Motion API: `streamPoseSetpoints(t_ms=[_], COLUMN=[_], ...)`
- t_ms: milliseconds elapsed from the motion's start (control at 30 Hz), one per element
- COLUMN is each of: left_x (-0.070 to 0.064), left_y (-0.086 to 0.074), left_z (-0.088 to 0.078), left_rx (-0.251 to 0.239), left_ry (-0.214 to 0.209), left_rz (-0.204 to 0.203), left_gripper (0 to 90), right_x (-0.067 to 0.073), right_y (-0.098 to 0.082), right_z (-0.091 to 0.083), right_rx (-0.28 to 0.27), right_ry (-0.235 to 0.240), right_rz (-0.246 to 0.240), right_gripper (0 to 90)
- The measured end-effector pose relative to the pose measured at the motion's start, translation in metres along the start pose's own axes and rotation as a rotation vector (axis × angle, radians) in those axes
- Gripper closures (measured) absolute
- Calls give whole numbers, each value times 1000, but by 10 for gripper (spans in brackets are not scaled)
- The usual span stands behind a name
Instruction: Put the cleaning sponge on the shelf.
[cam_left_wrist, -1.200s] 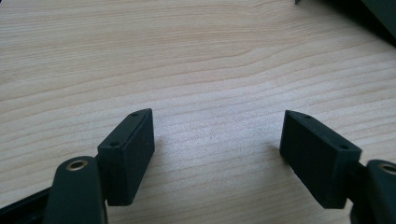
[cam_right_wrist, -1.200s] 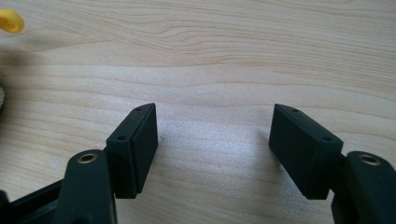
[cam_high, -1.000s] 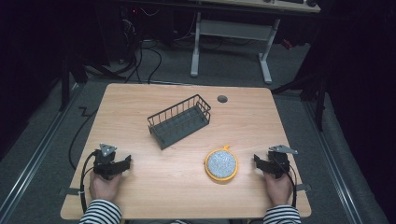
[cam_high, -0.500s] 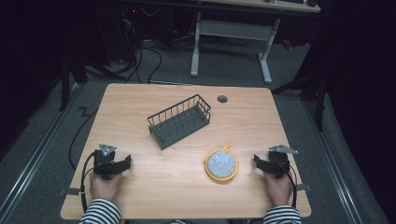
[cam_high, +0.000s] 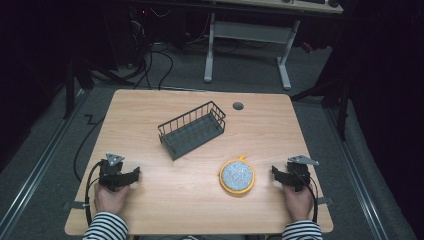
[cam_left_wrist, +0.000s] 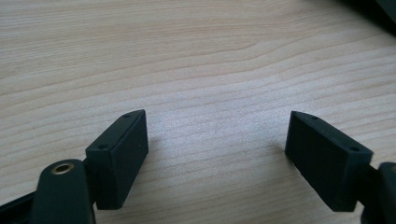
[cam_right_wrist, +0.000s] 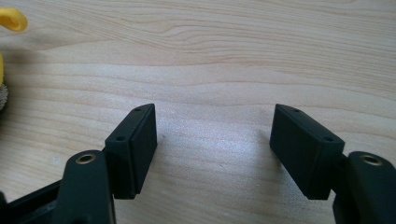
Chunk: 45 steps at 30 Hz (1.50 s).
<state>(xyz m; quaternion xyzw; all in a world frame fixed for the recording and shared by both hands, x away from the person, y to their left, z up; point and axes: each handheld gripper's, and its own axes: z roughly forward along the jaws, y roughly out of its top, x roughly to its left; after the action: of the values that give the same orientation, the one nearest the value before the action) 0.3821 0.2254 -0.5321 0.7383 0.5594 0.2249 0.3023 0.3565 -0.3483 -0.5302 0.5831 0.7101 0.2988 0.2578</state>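
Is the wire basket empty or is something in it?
Empty. In the high view the basket stands upright on the table, and bare wood shows through its wires; the yellow-rimmed scrubber lies outside it.

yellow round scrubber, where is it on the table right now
In the high view the yellow round scrubber lies flat on the table's near right part, just left of the right gripper and nearer than the wire basket.

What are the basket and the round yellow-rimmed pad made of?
Basket: thin dark wire, likely coated metal, matte; open grid walls let the table show through. Round pad: yellow rim with a loop, looks like plastic or silicone; speckled grey centre, maybe a scouring surface, too small to tell.
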Motion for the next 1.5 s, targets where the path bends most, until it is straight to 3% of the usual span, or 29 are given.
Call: streamPoseSetpoints(t_ms=[167, 367, 667, 967, 1300, 1500], left_x=[1, 1, -12, -26, -39, -41], left_y=[6, 14, 34, 54, 82, 103], left_z=[-6, -15, -23, -25, -30, -36], left_rx=[9, 0, 15, 35, 31, 16], left_ry=[-10, -80, -162, -176, -212, -241], left_rz=[14, -15, 14, 80, 111, 98], left_gripper=[273, 315, 269, 263, 261, 263], right_x=[0, 1, 1, 0, 0, 0], right_y=[0, 0, 0, 0, -1, -1], right_z=[0, 0, -1, -1, -1, -1], right_rx=[0, 1, 2, 1, 0, -1], right_ry=[-1, -3, -2, -1, 2, 4], right_rz=[-1, 1, 3, 4, 9, 9], right_gripper=[320, 320, 320, 320, 322, 322])
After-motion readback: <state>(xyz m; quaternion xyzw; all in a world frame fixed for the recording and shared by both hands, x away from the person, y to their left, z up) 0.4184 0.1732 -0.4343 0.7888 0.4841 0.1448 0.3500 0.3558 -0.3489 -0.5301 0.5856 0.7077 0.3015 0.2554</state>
